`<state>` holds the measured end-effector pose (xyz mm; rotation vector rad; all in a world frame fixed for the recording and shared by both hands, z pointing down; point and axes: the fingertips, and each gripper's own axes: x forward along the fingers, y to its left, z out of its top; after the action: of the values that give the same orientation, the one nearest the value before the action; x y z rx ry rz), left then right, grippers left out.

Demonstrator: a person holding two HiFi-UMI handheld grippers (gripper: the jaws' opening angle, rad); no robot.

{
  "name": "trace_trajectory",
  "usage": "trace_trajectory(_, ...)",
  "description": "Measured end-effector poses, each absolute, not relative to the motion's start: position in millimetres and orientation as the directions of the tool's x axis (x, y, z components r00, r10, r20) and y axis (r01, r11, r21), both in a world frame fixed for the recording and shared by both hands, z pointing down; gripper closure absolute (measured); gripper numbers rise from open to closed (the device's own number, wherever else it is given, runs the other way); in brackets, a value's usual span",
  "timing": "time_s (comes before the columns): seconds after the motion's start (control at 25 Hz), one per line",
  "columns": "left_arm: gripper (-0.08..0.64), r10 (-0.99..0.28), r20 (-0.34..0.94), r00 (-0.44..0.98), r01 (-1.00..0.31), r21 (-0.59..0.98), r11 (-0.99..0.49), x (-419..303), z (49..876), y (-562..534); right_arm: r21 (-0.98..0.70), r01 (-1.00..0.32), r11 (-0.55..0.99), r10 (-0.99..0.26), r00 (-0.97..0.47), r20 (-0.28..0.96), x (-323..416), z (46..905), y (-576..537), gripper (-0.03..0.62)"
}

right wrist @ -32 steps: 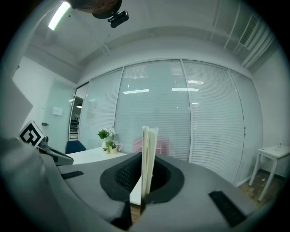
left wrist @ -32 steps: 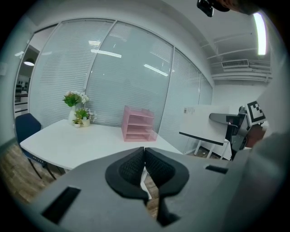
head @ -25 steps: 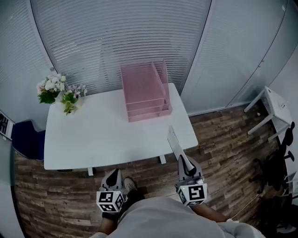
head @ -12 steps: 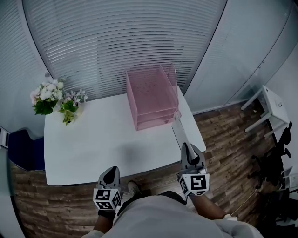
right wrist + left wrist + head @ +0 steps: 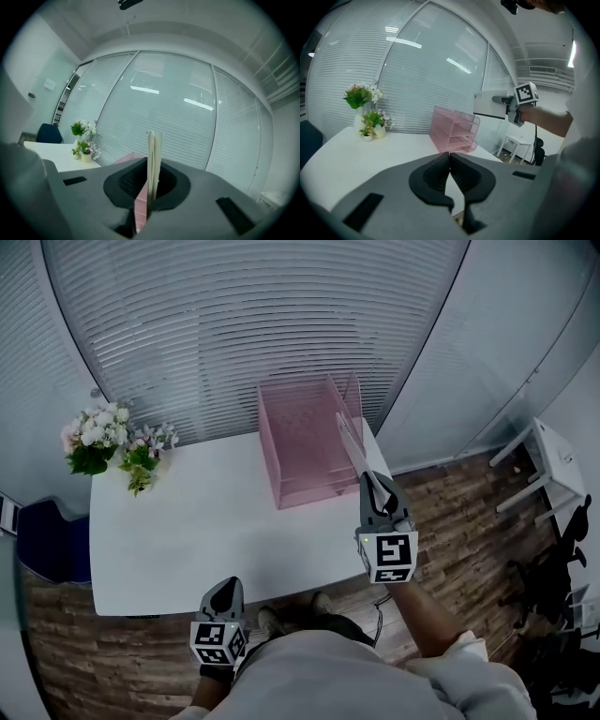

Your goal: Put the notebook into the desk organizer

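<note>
Worktop [image 5: 187,521] first: it is white and spreads across the middle of the head view. The pink mesh desk organizer [image 5: 300,437] stands toward 1 o'clock on it, hard against the far edge. A pot of flowers [image 5: 108,442] sits at 10 o'clock, well apart from the organizer.

Your right gripper [image 5: 372,486] hangs off the worktop's right end, at about 4 o'clock from the organizer. Its jaws are clamped on the notebook [image 5: 352,446]. Your left gripper [image 5: 225,585] is low at 6 o'clock, near your body, with its jaws pressed together on nothing and playing no part.

The notebook stands on edge in the right gripper's grip. It juts forward toward 11 o'clock, and in the head view its far end overlaps the organizer's right side. Whether it touches the mesh cannot be told from here.

You look to be in the carry-and-line-up step: the notebook is in the air and not yet inside any compartment. Next, I judge, you need to pick the opening and square the notebook to it. For a flat tray it would need rolling over; for the narrow section at the organizer's right it can go in on edge. Guide the leading corner clear of the mesh wall before you let go.
</note>
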<state>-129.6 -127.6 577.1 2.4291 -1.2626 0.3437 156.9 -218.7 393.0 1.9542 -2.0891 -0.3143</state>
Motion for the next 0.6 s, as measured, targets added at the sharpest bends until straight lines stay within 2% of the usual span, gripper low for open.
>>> trace_trajectory(0.2, 0.551, -0.770, 0.381, 0.512, -0.859, 0.236, -0.454, -137.8, 575.4, -130.2, 0.415, -0.898, 0.146, -0.988, -0.108, 0.114, 160.8, 385.2, -286.3, 0.568)
trace_trajectory(0.36, 0.551, -0.797, 0.373, 0.475, -0.879, 0.239, -0.412, -141.7, 572.0, -133.7, 0.490, -0.841, 0.230, -0.965, -0.133, 0.225, 157.7, 389.9, -343.0, 0.569)
trace_trajectory(0.6, 0.551, -0.822, 0.377, 0.426, -0.901, 0.257, -0.349, -155.1, 578.1, -137.7, 0.645, -0.668, 0.370, -0.906, -0.105, 0.411, 144.7, 429.2, -425.5, 0.569)
